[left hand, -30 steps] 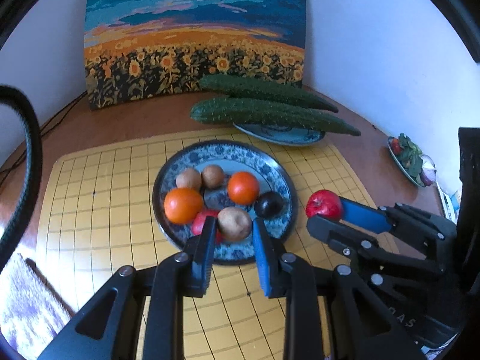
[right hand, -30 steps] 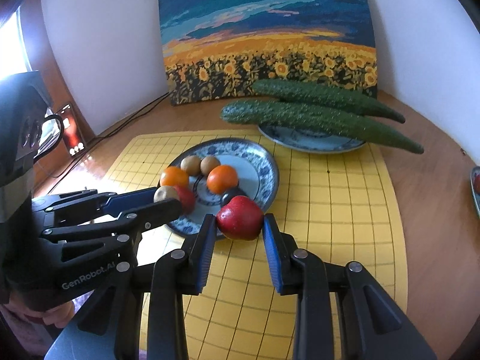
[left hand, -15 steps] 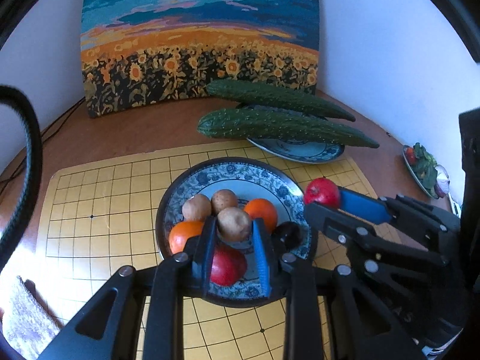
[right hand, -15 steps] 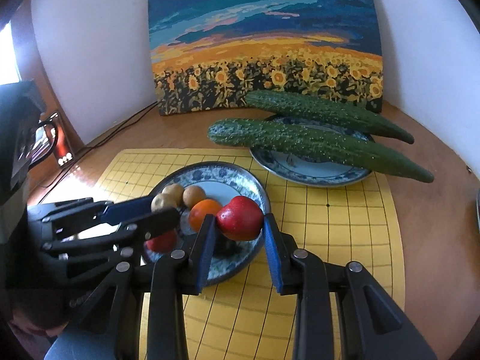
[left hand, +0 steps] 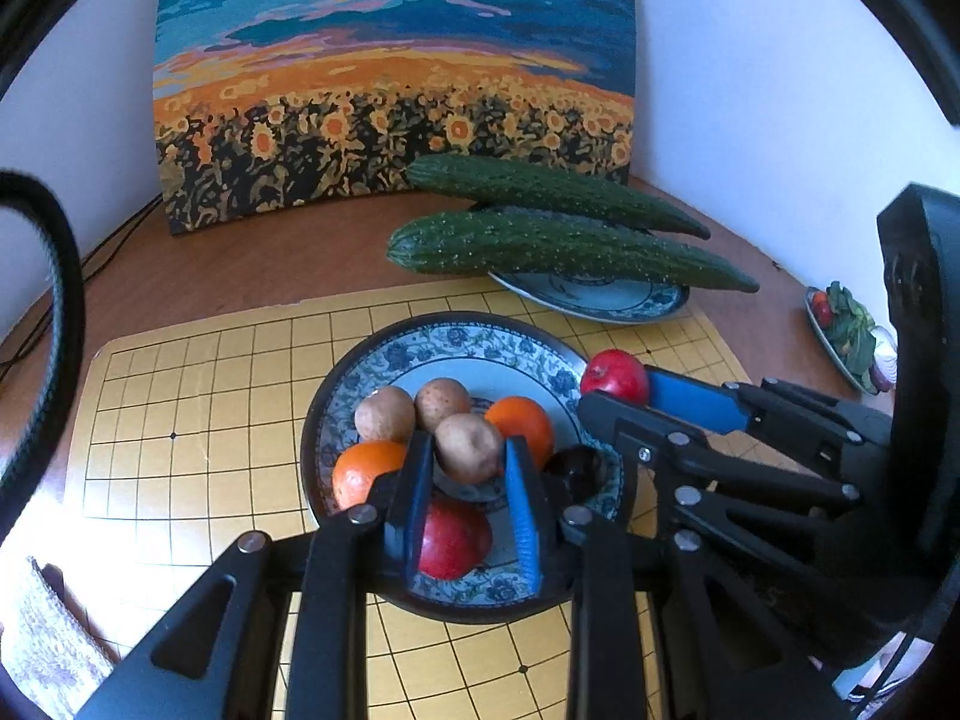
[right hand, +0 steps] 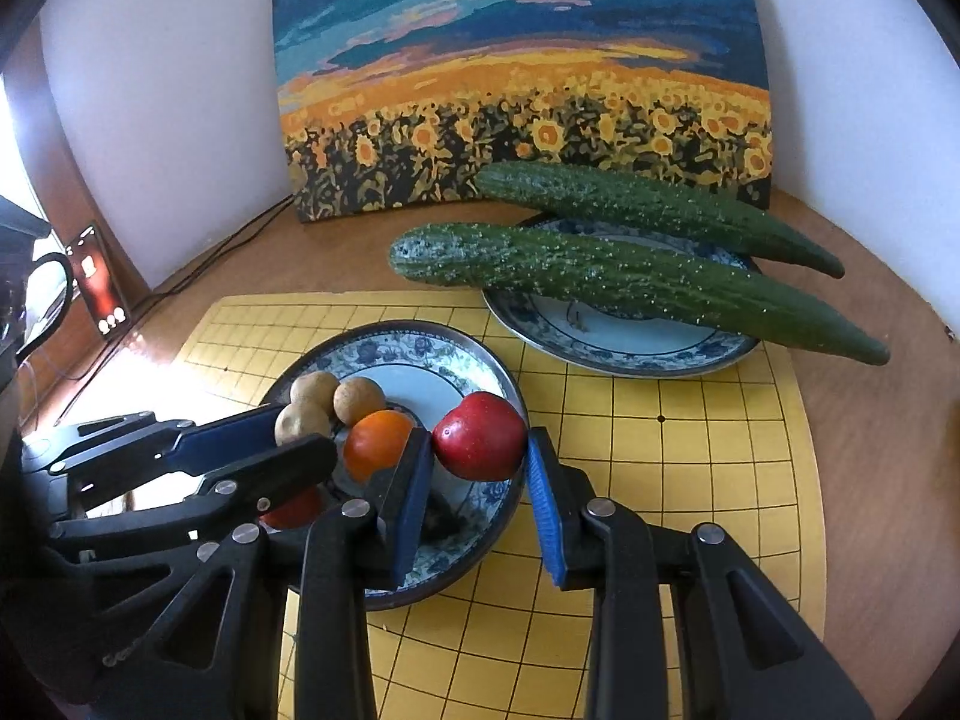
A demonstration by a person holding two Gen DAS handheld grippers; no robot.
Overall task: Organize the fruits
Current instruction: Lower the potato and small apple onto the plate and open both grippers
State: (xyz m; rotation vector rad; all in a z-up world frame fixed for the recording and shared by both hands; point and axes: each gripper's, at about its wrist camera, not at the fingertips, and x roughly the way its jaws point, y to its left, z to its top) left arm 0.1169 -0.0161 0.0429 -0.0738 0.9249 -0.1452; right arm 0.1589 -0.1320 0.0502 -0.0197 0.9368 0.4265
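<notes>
A blue patterned plate on the yellow grid mat holds two oranges, two brown kiwis, a red apple and a dark plum. My left gripper is shut on a third brown kiwi, held above the plate. My right gripper is shut on a second red apple, held over the plate's right rim.
Two long cucumbers lie on a second plate behind. A sunflower painting leans on the wall. A small dish of vegetables sits far right, a phone and cables at left.
My left gripper closed on the brown kiwi and lifted it off the plate. My right gripper moved the red apple forward and left over the plate's rim.
</notes>
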